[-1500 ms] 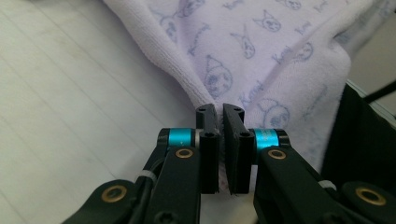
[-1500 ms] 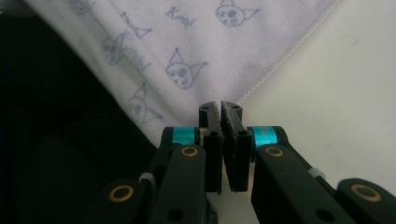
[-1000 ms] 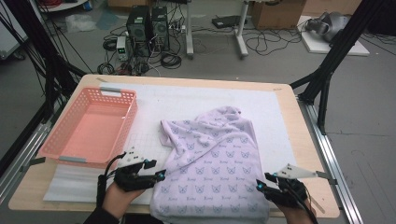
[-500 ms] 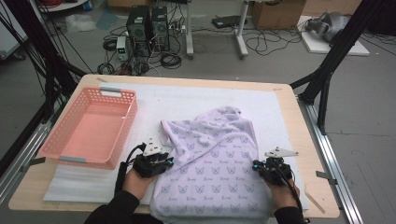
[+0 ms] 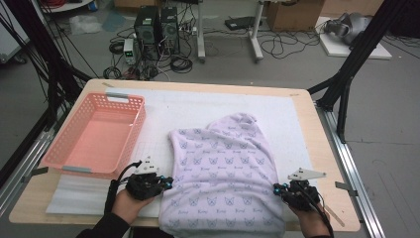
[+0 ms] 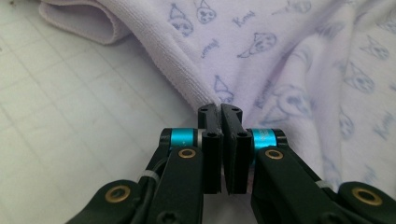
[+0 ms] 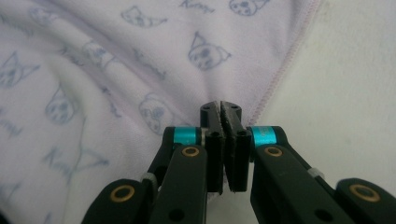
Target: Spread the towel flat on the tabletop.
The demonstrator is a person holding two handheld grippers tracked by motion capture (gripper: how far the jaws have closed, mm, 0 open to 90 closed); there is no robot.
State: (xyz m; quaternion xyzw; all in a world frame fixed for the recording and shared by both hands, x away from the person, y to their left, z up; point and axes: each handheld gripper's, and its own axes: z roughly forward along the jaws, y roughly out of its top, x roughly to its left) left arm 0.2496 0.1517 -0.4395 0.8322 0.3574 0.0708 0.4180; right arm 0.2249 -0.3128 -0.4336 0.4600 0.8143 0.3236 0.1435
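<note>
Looking down from the high view, I see a wooden table [image 5: 317,129] under a white mat [image 5: 208,106], with grey floor, two computer towers [image 5: 157,22] and loose cables behind. One pink basket [image 5: 94,136] sits at the left, and one lilac printed towel [image 5: 223,173] lies just beside it. My left gripper [image 5: 166,181] meets the towel's left edge, my right gripper [image 5: 277,188] its right edge. From the left gripper view, the jaws have just closed and pinch the towel's hem [image 6: 205,95]. From the right gripper view, the jaws have likewise closed, clamping cloth beside the stitched border [image 7: 280,74].
</note>
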